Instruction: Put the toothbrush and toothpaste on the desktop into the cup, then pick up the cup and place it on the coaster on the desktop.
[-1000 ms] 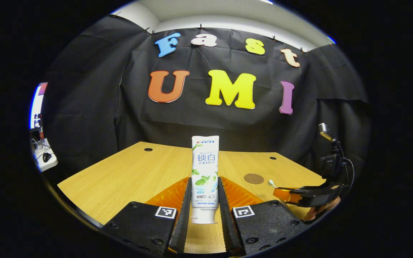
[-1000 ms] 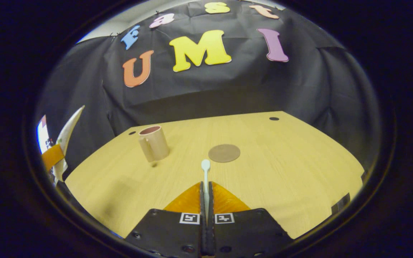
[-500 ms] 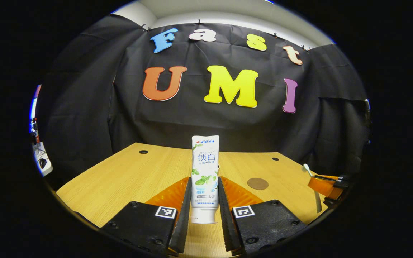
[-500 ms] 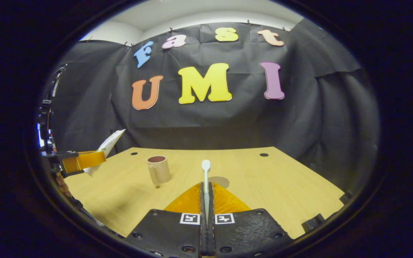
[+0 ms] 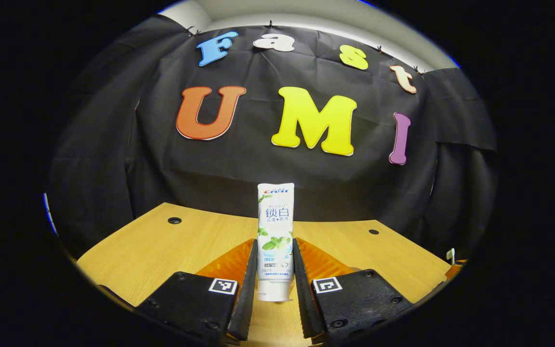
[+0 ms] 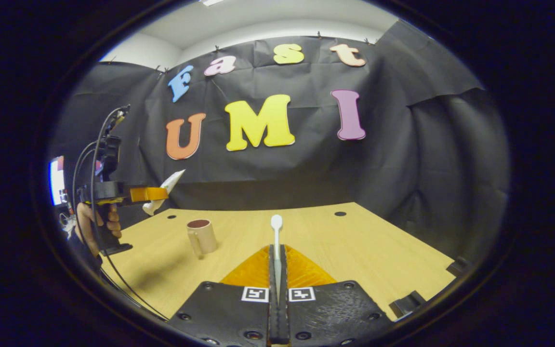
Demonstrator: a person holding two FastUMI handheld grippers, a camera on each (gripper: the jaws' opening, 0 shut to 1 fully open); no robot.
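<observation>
A white toothpaste tube (image 5: 275, 226) stands upright between the fingers of my left gripper (image 5: 275, 253), which is shut on it above the wooden table (image 5: 162, 250). In the right gripper view that same left gripper (image 6: 154, 194) hangs high at the left in a hand (image 6: 95, 222), the toothpaste tube (image 6: 167, 189) slanting out of it, up and left of the beige cup (image 6: 201, 236). My right gripper (image 6: 276, 250) is shut on a white toothbrush (image 6: 276, 231), whose head points forward over the table (image 6: 354, 250). The cup stands upright to its left. The right gripper (image 5: 455, 269) peeks in at the left gripper view's right edge.
Round cable holes sit near the table's far corners (image 5: 174, 220) (image 5: 374, 232) (image 6: 340, 213). Black cables (image 6: 89, 241) hang down from the left gripper. A black clamp (image 6: 405, 303) sits at the table's right edge. Black cloth walls the back and sides.
Both grippers rose with their loads and tilted up. The left gripper with the tube now hangs higher, near the cup. The coaster slipped out of sight behind the fingers in both views.
</observation>
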